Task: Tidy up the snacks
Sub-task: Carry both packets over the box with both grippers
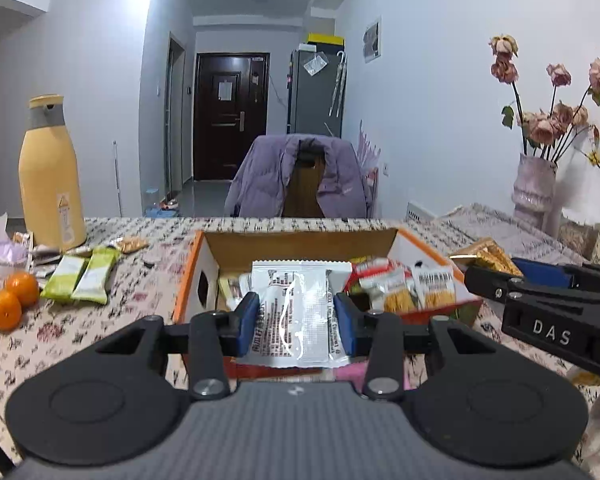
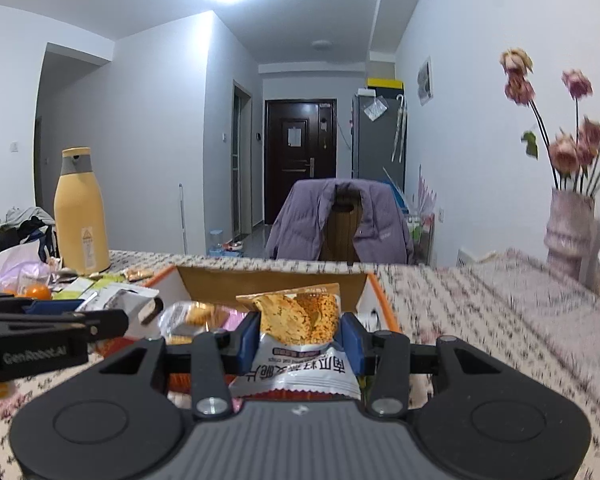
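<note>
An orange-rimmed cardboard box (image 1: 428,245) on the patterned table holds several snack packets. My left gripper (image 1: 296,316) is shut on a white snack packet (image 1: 300,312), held at the box's near edge. My right gripper (image 2: 299,338) is shut on a white-and-orange crisp packet (image 2: 300,320), held over the same box (image 2: 374,285). The right gripper also shows in the left wrist view (image 1: 500,276), with the gold edge of its packet (image 1: 486,258). The left gripper shows in the right wrist view (image 2: 112,320), with its white packet (image 2: 120,298).
Two green snack bars (image 1: 80,280) and a small orange packet (image 1: 131,245) lie left of the box. Oranges (image 1: 8,298), a yellow flask (image 1: 50,176) and a plastic bag stand at far left. A vase of dried roses (image 1: 534,190) stands at right. A chair with a purple jacket (image 1: 300,176) is behind the table.
</note>
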The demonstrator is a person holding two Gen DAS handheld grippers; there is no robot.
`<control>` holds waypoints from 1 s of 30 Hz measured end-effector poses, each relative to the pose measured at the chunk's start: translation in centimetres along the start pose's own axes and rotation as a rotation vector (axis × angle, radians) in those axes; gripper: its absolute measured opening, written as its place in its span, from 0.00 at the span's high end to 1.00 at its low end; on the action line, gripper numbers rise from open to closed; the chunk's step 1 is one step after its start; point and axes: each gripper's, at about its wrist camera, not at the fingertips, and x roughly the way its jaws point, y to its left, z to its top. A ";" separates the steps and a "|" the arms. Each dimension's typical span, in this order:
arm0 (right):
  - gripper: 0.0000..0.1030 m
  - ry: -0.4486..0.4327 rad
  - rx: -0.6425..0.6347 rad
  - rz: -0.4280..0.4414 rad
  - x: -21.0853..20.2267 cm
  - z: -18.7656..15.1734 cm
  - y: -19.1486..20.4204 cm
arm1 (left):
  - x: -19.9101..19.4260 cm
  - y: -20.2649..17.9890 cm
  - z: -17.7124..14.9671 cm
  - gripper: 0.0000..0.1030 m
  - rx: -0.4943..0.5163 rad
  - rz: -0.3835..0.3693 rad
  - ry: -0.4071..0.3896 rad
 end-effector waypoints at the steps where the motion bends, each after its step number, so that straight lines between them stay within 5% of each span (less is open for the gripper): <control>1: 0.58 -0.003 -0.005 0.002 0.2 0.5 0.1 | 0.2 0.1 0.2 0.60 0.003 0.002 -0.004; 14: 0.58 0.012 -0.031 0.015 6.3 4.3 1.6 | 4.7 2.0 3.7 0.60 -0.070 0.018 -0.046; 30: 0.58 0.073 0.050 0.006 13.2 1.8 -0.4 | 11.8 3.3 2.4 0.60 -0.090 0.050 0.003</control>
